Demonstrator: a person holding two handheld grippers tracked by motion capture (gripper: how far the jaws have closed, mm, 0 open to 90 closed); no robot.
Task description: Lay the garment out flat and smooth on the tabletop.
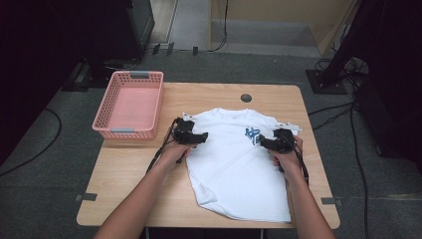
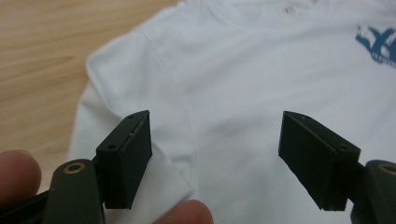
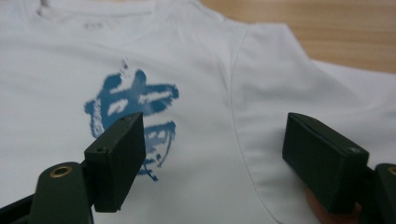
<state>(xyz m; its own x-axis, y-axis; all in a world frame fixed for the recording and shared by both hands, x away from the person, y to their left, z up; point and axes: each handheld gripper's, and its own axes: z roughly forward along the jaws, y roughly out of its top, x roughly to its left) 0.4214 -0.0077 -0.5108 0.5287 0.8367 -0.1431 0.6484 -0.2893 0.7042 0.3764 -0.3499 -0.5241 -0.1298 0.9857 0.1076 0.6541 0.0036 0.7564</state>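
Note:
A white T-shirt (image 1: 234, 159) with a small blue print (image 1: 253, 133) on its chest lies flat on the wooden table (image 1: 129, 174), collar toward the far edge. My left gripper (image 1: 195, 138) hovers at the shirt's left shoulder, jaws open. In the left gripper view the sleeve seam (image 2: 177, 88) runs between the two black pads (image 2: 133, 154), with nothing pinched. At the right shoulder my right gripper (image 1: 268, 143) also stands open; the right gripper view shows the blue print (image 3: 135, 107) beside its left pad (image 3: 119, 158) and the sleeve (image 3: 289, 79) ahead.
An empty pink basket (image 1: 130, 103) sits at the table's far left corner. A round cable hole (image 1: 246, 98) lies near the far edge. Dark equipment stands and cables (image 1: 343, 74) surround the table on the floor.

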